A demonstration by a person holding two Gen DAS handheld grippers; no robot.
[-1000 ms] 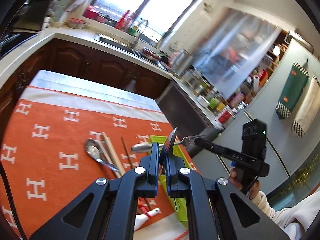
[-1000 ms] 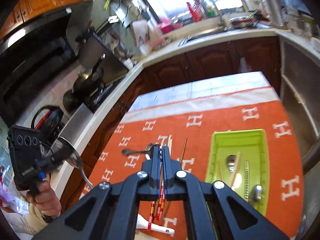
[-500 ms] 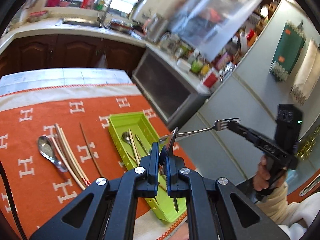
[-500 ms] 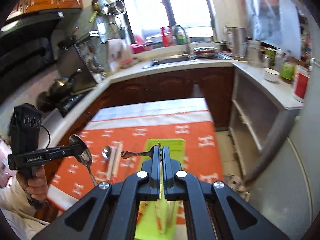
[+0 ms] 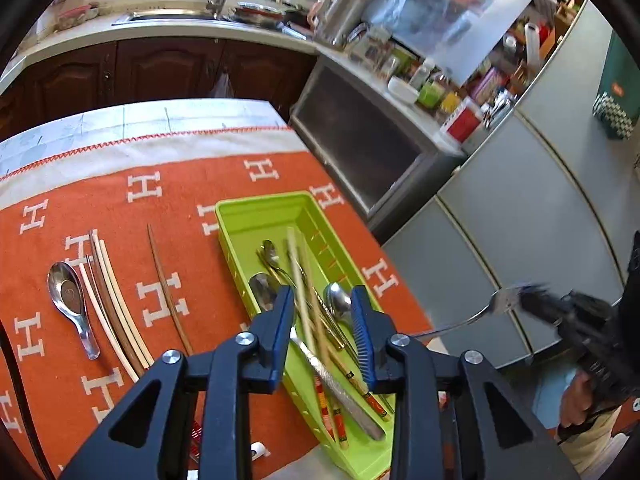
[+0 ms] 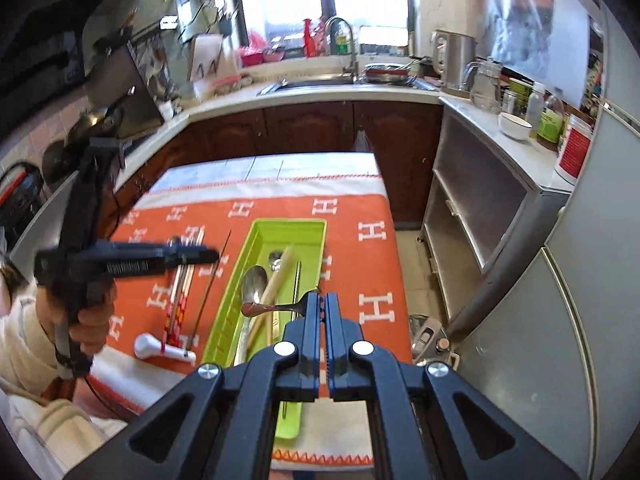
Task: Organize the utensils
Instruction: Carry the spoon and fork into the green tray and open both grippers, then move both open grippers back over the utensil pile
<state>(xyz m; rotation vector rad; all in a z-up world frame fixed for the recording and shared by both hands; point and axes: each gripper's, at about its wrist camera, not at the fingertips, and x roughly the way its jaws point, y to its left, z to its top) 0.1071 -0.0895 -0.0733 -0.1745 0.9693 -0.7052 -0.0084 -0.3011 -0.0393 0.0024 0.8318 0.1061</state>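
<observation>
My left gripper (image 5: 323, 312) hovers over the green tray (image 5: 256, 208) with its jaws opening and nothing pressed between the pads. Below the gap, several spoons and chopsticks lie in the tray, among them a steel spoon (image 5: 337, 302). In the right wrist view the left gripper (image 6: 200, 256) is a blurred dark bar left of the tray (image 6: 288, 222). My right gripper (image 6: 323, 300) is shut on a steel fork (image 6: 276, 306) near its tines, the handle jutting left above the tray. That fork (image 5: 460, 324) also shows at the right of the left wrist view.
On the orange cloth (image 5: 180, 184) left of the tray lie a steel spoon (image 5: 68, 292), pale chopsticks (image 5: 112, 308) and a dark chopstick (image 5: 168, 292). Near the front edge are a white ceramic spoon (image 6: 160, 348) and red-patterned chopsticks (image 6: 178, 308). Cabinets and a fridge flank the table.
The left gripper swung over the tray and opened; the spoon it gripped is no longer between its pads. The right gripper carried the fork toward the tray.
</observation>
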